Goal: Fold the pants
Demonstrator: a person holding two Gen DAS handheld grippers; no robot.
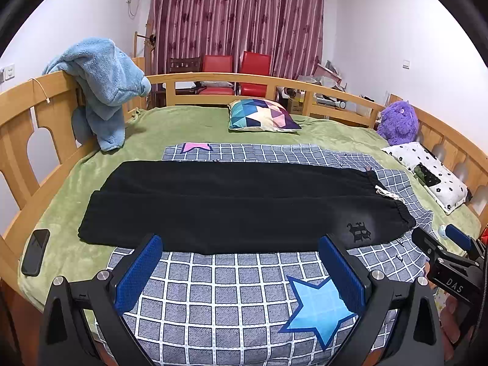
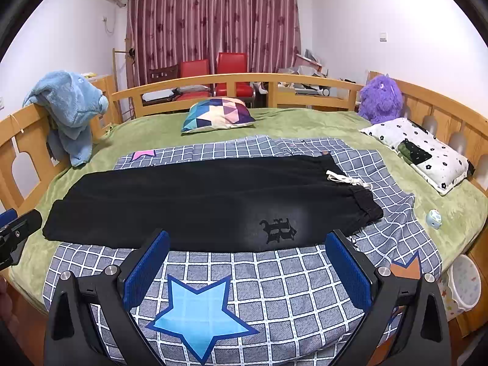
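Left gripper (image 1: 241,270) and right gripper (image 2: 247,265): both spread wide, nothing between the blue pads, hovering over the near edge of the bed just short of the pants (image 1: 238,204). No contact with cloth yet.

Black pants laid flat across the bed's middle on the checked sheet (image 1: 219,292), lengthwise side to side. Waistband and white drawstring (image 2: 347,180) toward the right edge, leg cuffs toward the left edge. Seemingly one leg lying partly over the other, offset; logo print (image 2: 277,227) facing up near the front hem. Probably spread flat to expose edges for pinching. Fold judged barely started; next grabs likely at cuffs and waistband.

Phone (image 1: 35,251) on the green blanket (image 1: 170,125) at the near left corner. Patterned cushion (image 1: 262,114) at far edge, purple plush (image 2: 379,99) at far right corner, floral pillow (image 2: 418,152) along the right edge, blue robe (image 1: 100,85) draped over the left rail.
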